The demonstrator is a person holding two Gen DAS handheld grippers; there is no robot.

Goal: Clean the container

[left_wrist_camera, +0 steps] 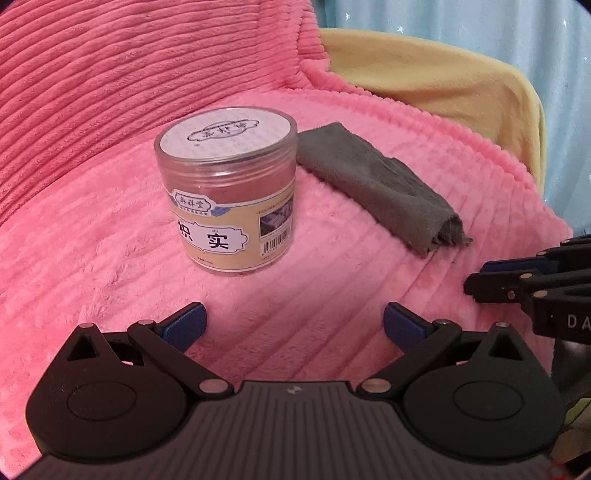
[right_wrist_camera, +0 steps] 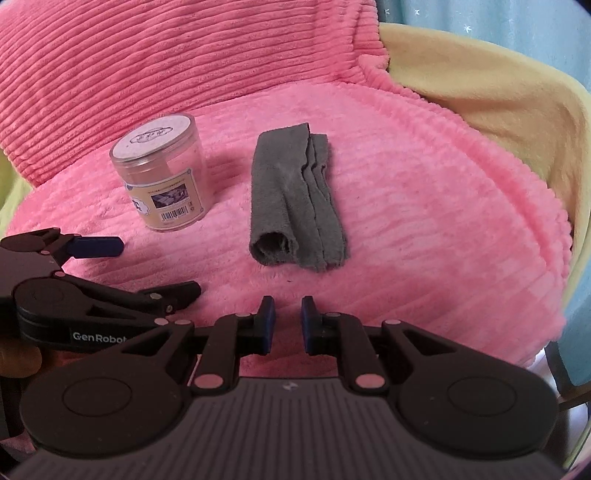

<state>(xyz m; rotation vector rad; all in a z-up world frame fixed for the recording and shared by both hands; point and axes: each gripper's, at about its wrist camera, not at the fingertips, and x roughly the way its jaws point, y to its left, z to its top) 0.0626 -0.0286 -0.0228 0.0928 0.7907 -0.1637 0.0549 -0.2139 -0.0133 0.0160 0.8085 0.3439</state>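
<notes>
A clear plastic jar [left_wrist_camera: 226, 192] with a white lid and a tan label stands upright on the pink cushion; it also shows in the right wrist view [right_wrist_camera: 162, 173]. A folded grey cloth [left_wrist_camera: 380, 184] lies just right of the jar, apart from it, and is seen in the right wrist view [right_wrist_camera: 297, 199]. My left gripper [left_wrist_camera: 295, 325] is open wide and empty, a short way in front of the jar. My right gripper [right_wrist_camera: 288, 325] is nearly closed with a narrow gap, empty, in front of the cloth's near end.
A ribbed pink cushion [left_wrist_camera: 110, 229] forms the seat, with a pink back cushion [right_wrist_camera: 184, 55] behind. A yellow blanket [right_wrist_camera: 498, 110] drapes the chair's right side. A blue curtain [left_wrist_camera: 480, 29] hangs behind. The seat's front edge drops off at the right.
</notes>
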